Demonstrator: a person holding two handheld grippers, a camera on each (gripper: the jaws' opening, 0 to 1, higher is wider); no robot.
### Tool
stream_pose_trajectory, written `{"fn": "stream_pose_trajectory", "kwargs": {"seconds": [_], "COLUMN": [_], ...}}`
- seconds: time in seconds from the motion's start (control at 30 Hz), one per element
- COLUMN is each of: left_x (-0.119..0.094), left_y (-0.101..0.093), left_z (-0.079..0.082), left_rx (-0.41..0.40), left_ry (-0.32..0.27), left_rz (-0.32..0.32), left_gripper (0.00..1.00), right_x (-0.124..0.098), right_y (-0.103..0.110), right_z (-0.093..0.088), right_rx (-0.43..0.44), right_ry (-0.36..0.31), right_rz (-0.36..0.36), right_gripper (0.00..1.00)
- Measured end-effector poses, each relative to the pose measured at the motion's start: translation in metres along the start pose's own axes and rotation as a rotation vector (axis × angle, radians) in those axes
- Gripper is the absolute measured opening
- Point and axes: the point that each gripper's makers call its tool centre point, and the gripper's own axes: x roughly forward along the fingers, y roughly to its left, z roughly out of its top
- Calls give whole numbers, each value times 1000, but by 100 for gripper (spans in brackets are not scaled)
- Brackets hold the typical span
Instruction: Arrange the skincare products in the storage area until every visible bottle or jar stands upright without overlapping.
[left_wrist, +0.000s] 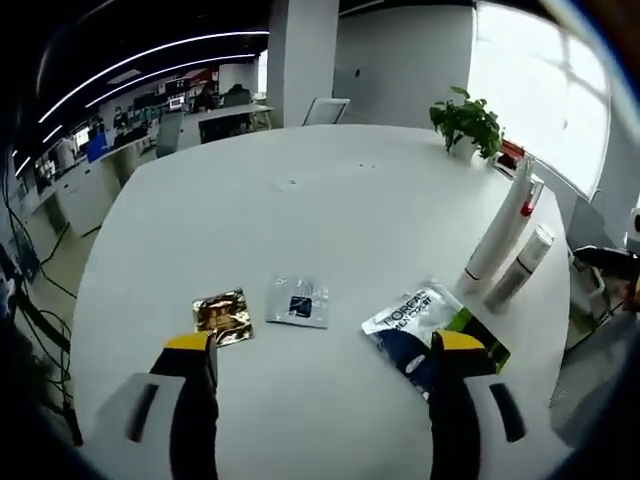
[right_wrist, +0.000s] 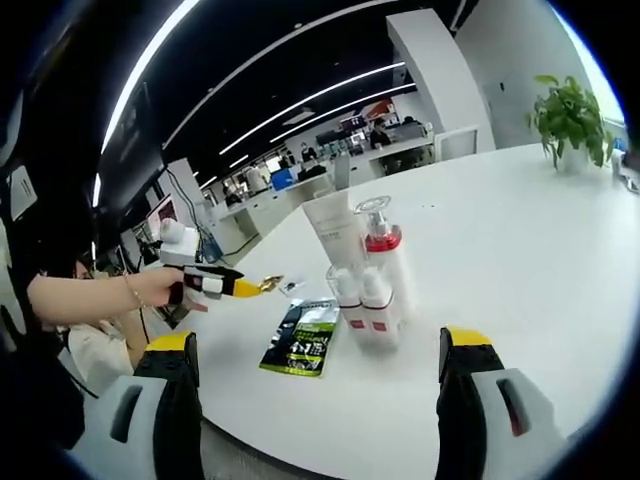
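Note:
In the right gripper view a group of skincare bottles stands upright mid-table: a tall white tube (right_wrist: 335, 235), a pump bottle with a red collar (right_wrist: 385, 250) and two small bottles with red bands (right_wrist: 362, 305). A green-and-black packet (right_wrist: 305, 340) lies flat beside them. My right gripper (right_wrist: 318, 340) hangs open in front of the group, holding nothing. In the left gripper view the tube (left_wrist: 503, 235) and a shorter bottle (left_wrist: 520, 265) stand at the right. A gold sachet (left_wrist: 222, 315), a silver sachet (left_wrist: 298, 300) and a silver packet (left_wrist: 412, 312) lie flat before my open left gripper (left_wrist: 325, 345).
A potted plant (left_wrist: 467, 122) stands at the far edge of the white table (left_wrist: 330, 210). A person's hand holds the left gripper (right_wrist: 245, 288) at the table's left edge. Office desks and chairs lie beyond the table.

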Motion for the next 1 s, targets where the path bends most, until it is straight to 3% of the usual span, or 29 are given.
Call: {"fn": "stream_pose_trajectory", "kwargs": {"seconds": [0.2,0.67,1.0], "left_x": [23,72,90], "left_y": [-4,15,19], "left_z": [-2,-8,-3], "left_rx": [70,100,124], "left_ry": [27,100,123], "left_rz": [-29,-43,-45], "left_gripper": [74,64,61], "right_x": [1,3,4], "right_y": [-1,-8,-10], "right_z": [0,-3,-9], "right_rx": [6,31,43], "right_ry": [1,21,53], "right_rz": [-18,-41,-43], "right_gripper": [100,100,100]}}
